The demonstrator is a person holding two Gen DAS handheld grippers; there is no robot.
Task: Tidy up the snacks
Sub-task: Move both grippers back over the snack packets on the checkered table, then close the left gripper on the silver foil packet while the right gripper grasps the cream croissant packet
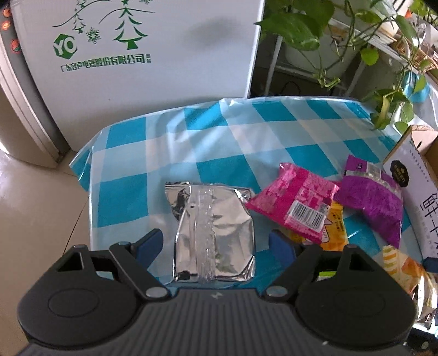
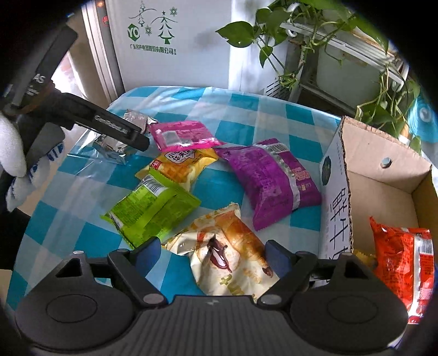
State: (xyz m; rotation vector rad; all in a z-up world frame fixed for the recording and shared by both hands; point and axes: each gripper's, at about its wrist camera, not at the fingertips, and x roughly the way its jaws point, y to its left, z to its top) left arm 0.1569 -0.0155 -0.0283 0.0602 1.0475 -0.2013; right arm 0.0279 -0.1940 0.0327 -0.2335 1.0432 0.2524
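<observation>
A silver foil packet (image 1: 213,232) lies on the checked tablecloth (image 1: 219,137), and my left gripper (image 1: 215,243) stands open astride it, with a gap at each blue finger. My right gripper (image 2: 212,252) is open around a white-and-orange pastry packet (image 2: 230,246), its fingers close to the packet's edges. A pink packet (image 2: 183,135), a yellow one (image 2: 180,164), a green one (image 2: 153,210) and a purple one (image 2: 271,180) lie loose on the cloth. In the right wrist view, one of the left gripper's fingers (image 2: 120,130) hides part of the silver packet (image 2: 134,117).
An open cardboard box (image 2: 383,169) stands at the table's right edge with a red packet (image 2: 399,254) inside. A white appliance (image 1: 137,54) and trailing plants (image 1: 301,24) stand behind the table. A gloved hand (image 2: 11,148) holds the left gripper. The table's left edge drops to the floor (image 1: 41,205).
</observation>
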